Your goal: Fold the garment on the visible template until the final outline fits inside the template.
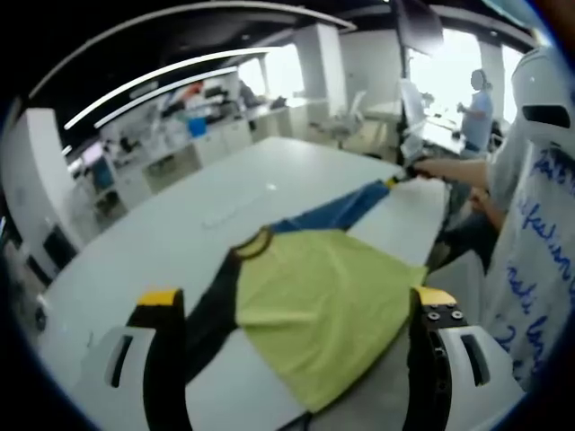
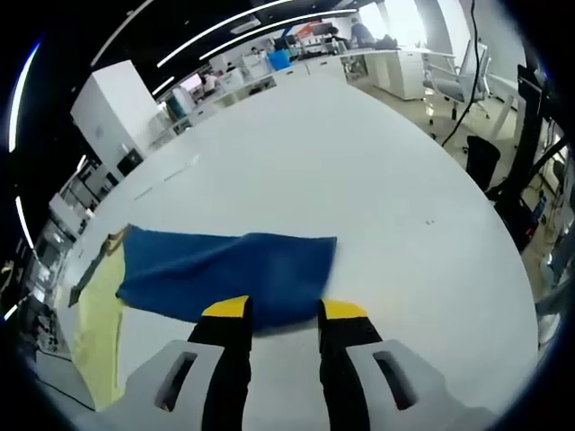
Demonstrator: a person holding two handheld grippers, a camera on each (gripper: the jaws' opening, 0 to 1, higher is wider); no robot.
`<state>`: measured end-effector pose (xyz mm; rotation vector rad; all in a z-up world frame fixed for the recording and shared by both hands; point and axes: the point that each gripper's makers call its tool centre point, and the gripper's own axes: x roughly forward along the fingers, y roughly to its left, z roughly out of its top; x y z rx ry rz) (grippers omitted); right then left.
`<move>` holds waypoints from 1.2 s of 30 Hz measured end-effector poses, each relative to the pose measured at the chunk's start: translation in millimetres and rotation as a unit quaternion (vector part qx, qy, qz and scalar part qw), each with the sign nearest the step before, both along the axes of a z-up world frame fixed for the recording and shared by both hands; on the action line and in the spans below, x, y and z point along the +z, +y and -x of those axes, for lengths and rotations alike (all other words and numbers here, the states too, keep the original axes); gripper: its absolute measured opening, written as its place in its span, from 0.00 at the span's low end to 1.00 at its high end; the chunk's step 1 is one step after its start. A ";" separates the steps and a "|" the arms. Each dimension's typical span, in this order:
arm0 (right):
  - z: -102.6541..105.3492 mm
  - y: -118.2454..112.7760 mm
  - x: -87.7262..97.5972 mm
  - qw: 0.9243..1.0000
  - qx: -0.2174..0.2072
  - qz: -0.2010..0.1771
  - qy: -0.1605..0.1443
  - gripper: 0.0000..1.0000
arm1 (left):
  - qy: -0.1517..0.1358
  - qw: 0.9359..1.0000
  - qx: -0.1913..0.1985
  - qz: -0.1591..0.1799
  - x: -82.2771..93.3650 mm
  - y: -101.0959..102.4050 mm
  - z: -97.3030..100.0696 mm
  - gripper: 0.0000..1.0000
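Right gripper (image 2: 284,310) jaws clench blue sleeve (image 2: 229,274) at lower centre; left gripper (image 1: 296,301) jaws released. Carry your sleeve flat across yellow-green body (image 1: 314,310) on tabletop (image 2: 359,180).

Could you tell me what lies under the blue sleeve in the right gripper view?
The blue sleeve lies spread on the white table. Whatever sits beneath the cloth, template lines included, is covered.
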<state>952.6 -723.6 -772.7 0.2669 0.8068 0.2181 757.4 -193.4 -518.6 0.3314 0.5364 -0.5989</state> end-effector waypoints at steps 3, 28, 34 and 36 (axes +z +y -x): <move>0.7 -0.1 -1.3 1.000 0.000 0.004 0.003 0.24 | -0.002 1.000 0.002 0.017 3.5 -0.5 -0.2 0.99; -13.7 21.0 22.1 1.000 -0.001 0.015 -0.025 0.01 | -0.002 1.000 0.008 0.016 -0.5 10.0 5.4 0.95; -19.3 37.6 38.0 0.999 0.013 0.014 -0.038 0.01 | -0.005 1.000 0.006 0.023 -0.6 11.0 5.8 0.95; -20.8 43.4 43.8 0.999 0.020 0.016 -0.043 0.01 | -0.006 1.000 0.006 0.024 -0.8 12.4 6.4 0.95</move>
